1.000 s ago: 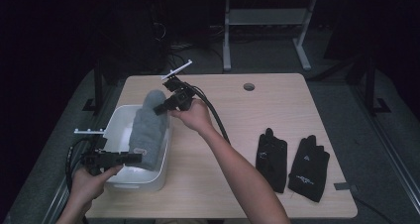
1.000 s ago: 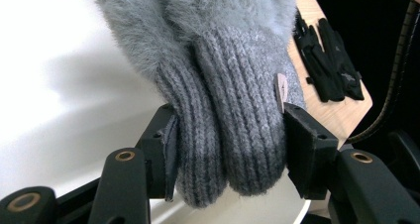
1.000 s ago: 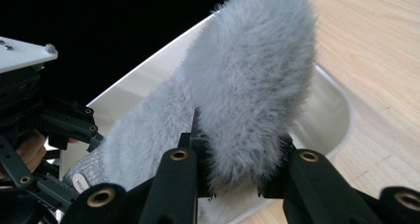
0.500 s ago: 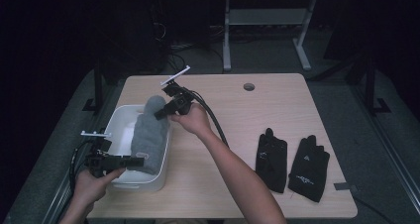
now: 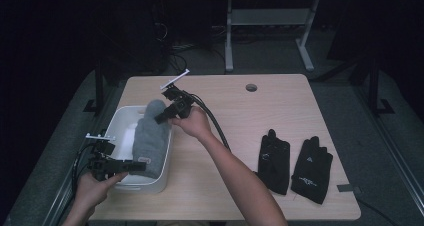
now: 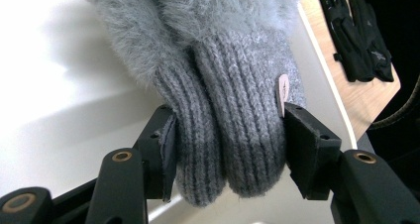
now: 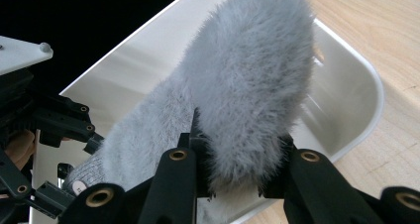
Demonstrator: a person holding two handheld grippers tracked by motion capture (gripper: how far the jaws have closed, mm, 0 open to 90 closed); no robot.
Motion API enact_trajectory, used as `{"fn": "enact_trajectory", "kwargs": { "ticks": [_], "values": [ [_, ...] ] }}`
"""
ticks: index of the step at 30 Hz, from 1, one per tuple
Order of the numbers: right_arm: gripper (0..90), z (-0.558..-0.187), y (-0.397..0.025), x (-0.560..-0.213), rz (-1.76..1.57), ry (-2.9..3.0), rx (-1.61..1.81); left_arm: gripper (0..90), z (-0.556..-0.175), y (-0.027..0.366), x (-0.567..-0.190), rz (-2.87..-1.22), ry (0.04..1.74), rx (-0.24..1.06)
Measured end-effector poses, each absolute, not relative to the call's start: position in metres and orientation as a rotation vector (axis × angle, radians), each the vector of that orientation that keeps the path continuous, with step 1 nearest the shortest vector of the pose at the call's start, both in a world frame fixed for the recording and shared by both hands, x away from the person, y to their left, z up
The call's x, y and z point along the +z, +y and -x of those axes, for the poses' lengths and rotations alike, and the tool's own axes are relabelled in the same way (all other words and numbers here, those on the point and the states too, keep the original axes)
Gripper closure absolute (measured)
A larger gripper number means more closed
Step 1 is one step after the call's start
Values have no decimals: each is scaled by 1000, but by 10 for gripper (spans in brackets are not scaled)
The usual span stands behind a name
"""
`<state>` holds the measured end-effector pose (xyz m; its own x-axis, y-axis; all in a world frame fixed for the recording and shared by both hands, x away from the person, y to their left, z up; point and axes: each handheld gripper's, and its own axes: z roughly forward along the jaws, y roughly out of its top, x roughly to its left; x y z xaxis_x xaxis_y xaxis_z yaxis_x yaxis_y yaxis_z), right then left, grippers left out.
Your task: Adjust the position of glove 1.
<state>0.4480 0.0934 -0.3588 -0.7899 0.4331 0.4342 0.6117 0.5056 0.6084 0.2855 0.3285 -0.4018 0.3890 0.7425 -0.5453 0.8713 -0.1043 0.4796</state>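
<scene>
Grey mitten [image 5: 151, 137] lower over the white bin [image 5: 116, 123] rim, left gripper [image 5: 134, 165] and right gripper [image 5: 165, 117] jaws clamped on its ends.

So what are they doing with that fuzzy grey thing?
A person is holding fluffy grey mittens over a white bin with two handheld grippers. The left gripper pinches the knitted cuffs, and the right gripper pinches the fuzzy tip, so the mittens stretch between them. Two black gloves lie flat on the wooden table, off to the person's right.
</scene>
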Motion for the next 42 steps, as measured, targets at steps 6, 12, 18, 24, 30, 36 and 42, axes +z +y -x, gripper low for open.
{"fn": "enact_trajectory", "kwargs": {
  "ticks": [6, 12, 18, 24, 30, 36, 42],
  "values": [
    [725, -448, 94, -361, 880, -2524, -1152, 399, -286, 329, -404, -1890, 1405, -225],
    [658, -447, 99, -363, 871, -2565, -1118, 370, -284, 333, -405, -1876, 1427, -199],
    [558, -448, 99, -361, 909, -2588, -1143, 375, -284, 336, -399, -1887, 1415, -170],
    [550, -448, 92, -354, 923, -2588, -1164, 383, -285, 333, -395, -1886, 1396, -141],
    [540, -448, 83, -349, 930, -2589, -1175, 383, -285, 330, -389, -1886, 1382, -117],
    [533, -447, 72, -343, 936, -2590, -1197, 383, -286, 325, -383, -1893, 1358, -96],
    [528, -447, 60, -339, 952, -2585, -1219, 383, -287, 320, -378, -1898, 1332, -83]
  ]
}}
